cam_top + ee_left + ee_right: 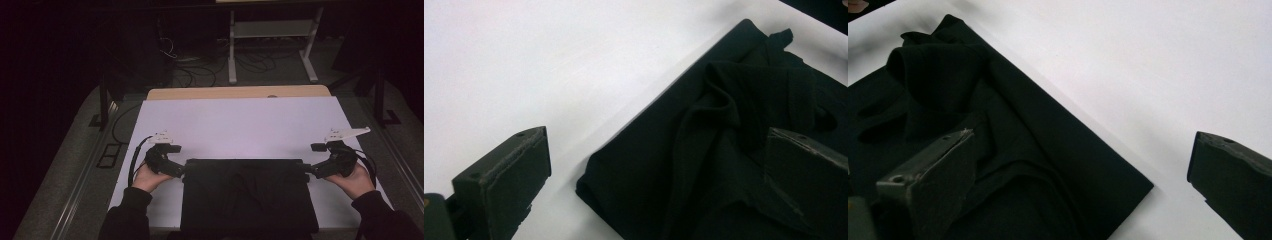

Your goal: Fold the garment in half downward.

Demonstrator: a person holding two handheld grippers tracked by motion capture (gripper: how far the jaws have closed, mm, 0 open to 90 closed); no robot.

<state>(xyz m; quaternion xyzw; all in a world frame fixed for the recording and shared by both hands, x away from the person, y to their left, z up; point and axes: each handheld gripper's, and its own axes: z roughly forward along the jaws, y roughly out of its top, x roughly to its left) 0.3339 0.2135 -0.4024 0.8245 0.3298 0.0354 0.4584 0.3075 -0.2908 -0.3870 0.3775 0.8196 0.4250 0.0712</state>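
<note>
At the near edge of the tabletop (240, 120), midway along it, lies your black cloth (247, 195), folded into a flat rectangle with its front hem at or just past that edge. Its top layer is rumpled: loose folds bunch up in the middle, and both gripper views show them as a raised ridge against the smoother layer below.

Your left tongs (181, 171) sit at the cloth's far-left corner, released, jaws spread wide. In the left gripper view (649, 175) one jaw hangs over bare white tabletop and the other over the cloth, with the corner between them. Neither jaw looks to be touching the fabric, though the dim light makes that hard to judge.

Your right tongs (306, 170) mirror this at the far-right corner, also released. In the right gripper view (1078, 180) one jaw is over the cloth, the other over the white surface, and the corner's point lies between them.

Both your hands are low beside the cloth's sides, the left hand (147, 177) near the tabletop's left edge and the right hand (355, 180) near its right edge.
</note>
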